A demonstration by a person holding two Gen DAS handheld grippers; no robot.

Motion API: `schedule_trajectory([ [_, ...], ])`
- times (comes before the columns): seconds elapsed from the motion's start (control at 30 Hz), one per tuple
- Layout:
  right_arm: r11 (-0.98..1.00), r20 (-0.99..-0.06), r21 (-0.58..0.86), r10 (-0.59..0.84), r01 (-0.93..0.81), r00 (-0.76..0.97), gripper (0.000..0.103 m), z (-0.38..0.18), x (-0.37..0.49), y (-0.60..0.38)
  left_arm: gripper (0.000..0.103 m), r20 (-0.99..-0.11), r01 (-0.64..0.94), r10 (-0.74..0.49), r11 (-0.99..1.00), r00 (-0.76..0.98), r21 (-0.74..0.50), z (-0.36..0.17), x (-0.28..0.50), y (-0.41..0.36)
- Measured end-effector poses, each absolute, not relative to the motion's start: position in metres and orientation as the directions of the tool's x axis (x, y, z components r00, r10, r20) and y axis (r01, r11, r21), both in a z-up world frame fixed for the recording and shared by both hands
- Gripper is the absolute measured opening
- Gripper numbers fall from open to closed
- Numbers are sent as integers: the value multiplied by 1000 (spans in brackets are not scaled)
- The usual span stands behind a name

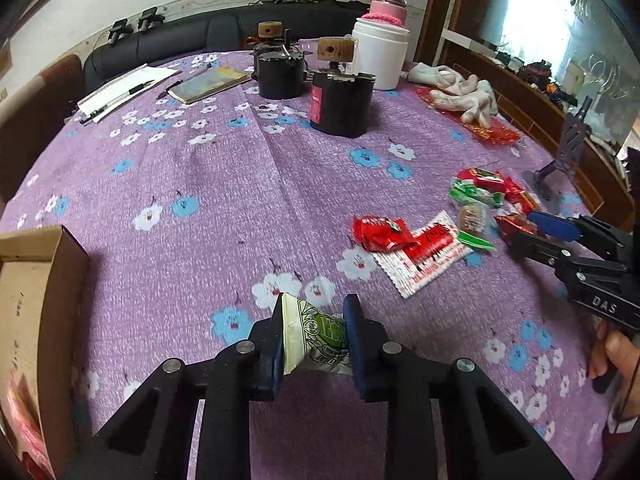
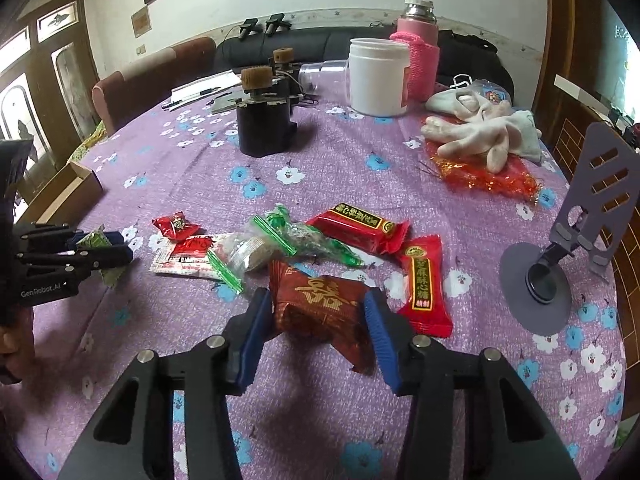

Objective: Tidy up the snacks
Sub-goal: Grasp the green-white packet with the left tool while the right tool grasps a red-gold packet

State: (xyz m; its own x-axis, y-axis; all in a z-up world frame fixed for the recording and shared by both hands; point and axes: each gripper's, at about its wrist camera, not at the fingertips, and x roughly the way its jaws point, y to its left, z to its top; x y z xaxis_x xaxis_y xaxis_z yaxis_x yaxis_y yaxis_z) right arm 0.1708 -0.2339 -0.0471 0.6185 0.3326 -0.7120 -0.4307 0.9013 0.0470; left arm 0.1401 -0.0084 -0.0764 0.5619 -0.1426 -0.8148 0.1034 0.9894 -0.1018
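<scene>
Blue-padded left gripper (image 1: 316, 320) clamps a green-white snack packet (image 1: 316, 334); right gripper (image 2: 320, 316) clamps a dark red packet (image 2: 320, 312).

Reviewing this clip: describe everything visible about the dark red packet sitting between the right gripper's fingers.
The dark red packet is a glossy, crinkled foil-like wrapper, plump as if filled, with a large gold character and fine gold lines printed on its face. It lies tilted, its lower end toward the camera, on the purple flowered tablecloth. The right gripper has both blue pads against its sides, pinching it. Its far edge sits beside the clear green-striped bag, and a bright red packet lies close on its right.
</scene>
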Motion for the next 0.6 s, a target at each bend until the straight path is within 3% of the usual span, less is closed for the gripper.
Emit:
schedule_trajectory([
  [0.6,895,-656,130,400,-427,640,28,-26,146,-242,26,-769,104,-210,977,603,-185,-57,99,22],
])
